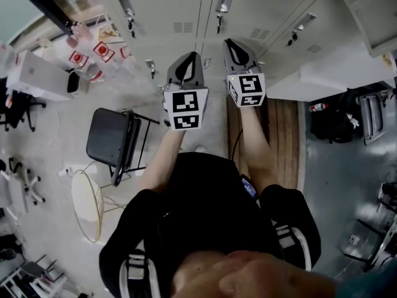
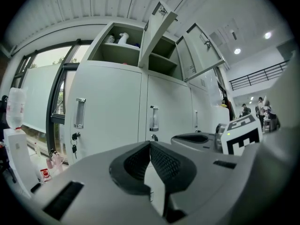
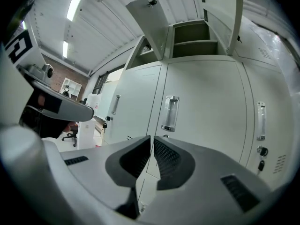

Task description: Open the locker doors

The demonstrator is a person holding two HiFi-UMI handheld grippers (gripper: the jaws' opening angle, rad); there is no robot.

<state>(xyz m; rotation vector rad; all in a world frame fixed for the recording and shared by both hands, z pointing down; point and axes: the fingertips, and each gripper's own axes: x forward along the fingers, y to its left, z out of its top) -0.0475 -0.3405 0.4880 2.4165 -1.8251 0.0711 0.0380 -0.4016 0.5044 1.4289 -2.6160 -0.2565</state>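
Observation:
A bank of pale grey lockers (image 1: pixel 260 17) stands in front of me. Two upper doors (image 2: pixel 157 32) (image 2: pixel 201 50) are swung open and show shelves. The lower doors are closed; their recessed metal handles (image 2: pixel 153 118) (image 3: pixel 170 113) face me. My left gripper (image 2: pixel 150 143) is shut and empty, held a short way off a lower door (image 2: pixel 112 107). My right gripper (image 3: pixel 152 137) is also shut on nothing, pointing at the seam just left of a handle. In the head view both grippers (image 1: pixel 191 56) (image 1: pixel 232 43) reach side by side toward the lockers.
Keys (image 2: pixel 74 143) hang from a lock on the left lower door. A black folding chair (image 1: pixel 111 138) and a round wire stool (image 1: pixel 87 205) stand to my left. A wooden bench (image 1: pixel 286 135) lies at my right. A white box (image 1: pixel 43 76) sits far left.

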